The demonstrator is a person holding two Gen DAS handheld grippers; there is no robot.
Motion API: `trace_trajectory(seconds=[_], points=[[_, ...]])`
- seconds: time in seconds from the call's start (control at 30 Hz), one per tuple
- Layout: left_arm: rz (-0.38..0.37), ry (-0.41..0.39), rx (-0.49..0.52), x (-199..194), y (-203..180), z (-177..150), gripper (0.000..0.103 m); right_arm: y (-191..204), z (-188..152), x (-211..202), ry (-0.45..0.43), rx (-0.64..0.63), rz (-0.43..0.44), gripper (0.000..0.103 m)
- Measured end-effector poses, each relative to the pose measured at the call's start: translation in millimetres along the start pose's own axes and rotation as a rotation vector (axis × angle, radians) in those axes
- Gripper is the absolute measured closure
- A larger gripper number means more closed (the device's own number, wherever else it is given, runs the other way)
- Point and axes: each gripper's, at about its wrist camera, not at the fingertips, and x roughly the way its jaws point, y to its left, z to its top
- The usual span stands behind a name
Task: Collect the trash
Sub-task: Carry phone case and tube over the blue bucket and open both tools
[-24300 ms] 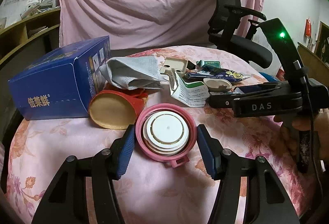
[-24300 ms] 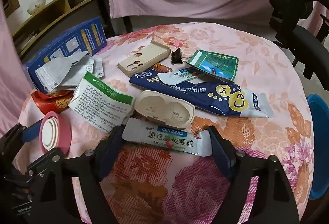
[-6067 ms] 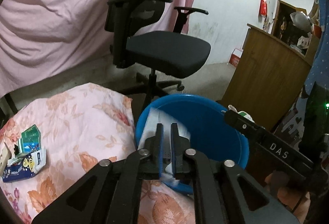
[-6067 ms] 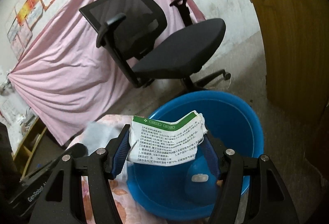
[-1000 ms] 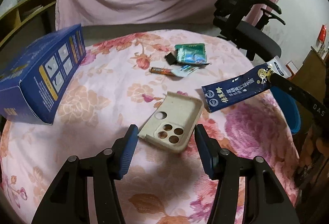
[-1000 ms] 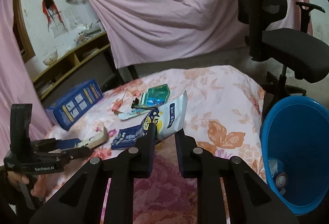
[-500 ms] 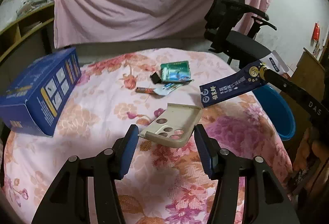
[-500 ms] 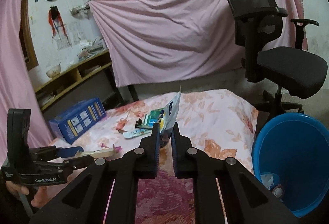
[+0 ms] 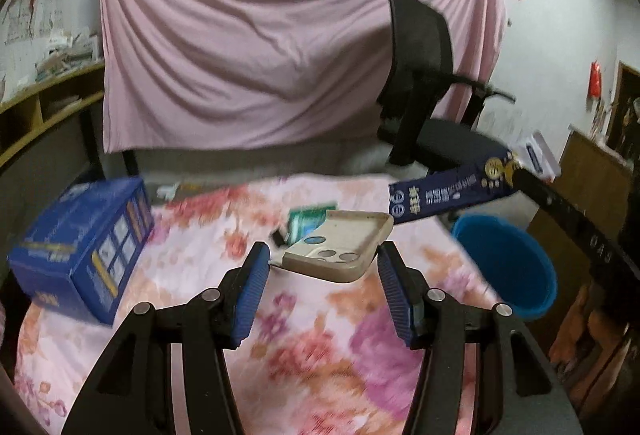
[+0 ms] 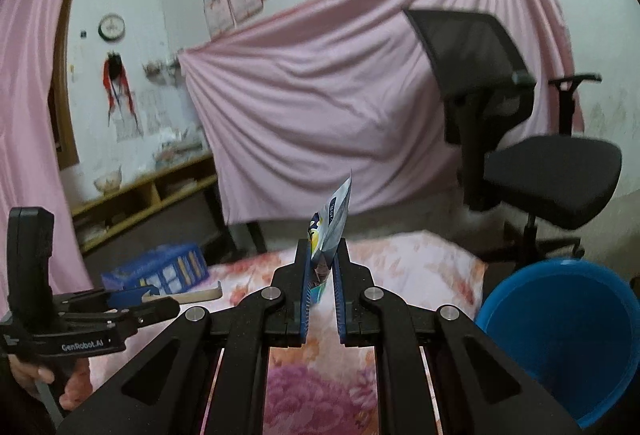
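A beige phone case (image 9: 340, 247) hangs tilted above the floral table (image 9: 312, 347), and my left gripper (image 9: 322, 255) is shut on it, one blue pad at each side edge. My right gripper (image 10: 323, 255) is shut on a dark blue sachet (image 10: 332, 219) that stands up out of the jaws. In the left wrist view that sachet (image 9: 448, 195) sticks out leftward over the table's right edge. The right wrist view has the left gripper (image 10: 148, 299) at lower left with the case (image 10: 200, 297) edge-on. A blue basin (image 10: 560, 335) sits low on the right.
A blue carton (image 9: 80, 255) lies at the table's left edge. A green packet (image 9: 308, 223) and small scraps lie behind the case. The basin (image 9: 508, 267) stands beside the table on the right, with a black office chair (image 9: 424, 75) behind it and a wooden cabinet (image 9: 592, 187) beyond.
Both grippers have risen and tipped upward. The phone case has come up off the cloth in the left jaws. The right jaws have drawn tight on the sachet and carried it higher.
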Motion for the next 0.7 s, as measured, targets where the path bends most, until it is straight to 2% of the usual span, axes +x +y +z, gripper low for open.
trace_trajectory(seconds=[0.23, 0.43, 0.47, 0.5, 0.53, 0.57, 0.7], points=[[-0.073, -0.129, 0.025, -7.2, -33.9, 32.5, 0.053, -8.4, 11.8, -28.9, -0.158, -0.003, -0.071, 0.095], [-0.160, -0.192, 0.049, -2.1, -73.5, 52.6, 0.055, -24.0, 20.0, -61.6, -0.292, -0.010, -0.195, 0.095], [-0.175, -0.198, 0.059, 0.6, -81.9, 54.6, 0.057, -28.1, 20.1, -67.4, -0.308, -0.014, -0.221, 0.095], [-0.188, -0.202, 0.071, 3.7, -90.5, 56.4, 0.071, -31.6, 20.0, -71.1, -0.315, -0.017, -0.238, 0.095], [-0.200, -0.201, 0.083, 6.3, -96.9, 57.8, 0.081, -35.8, 20.1, -75.7, -0.320, -0.019, -0.260, 0.095], [-0.221, -0.179, 0.104, 14.2, -109.1, 59.1, 0.085, -42.1, 20.2, -80.8, -0.323, -0.016, -0.282, 0.095], [-0.257, -0.086, 0.103, 50.4, -139.0, 54.9, 0.085, -66.0, 16.1, -85.3, -0.281, 0.028, -0.349, 0.095]])
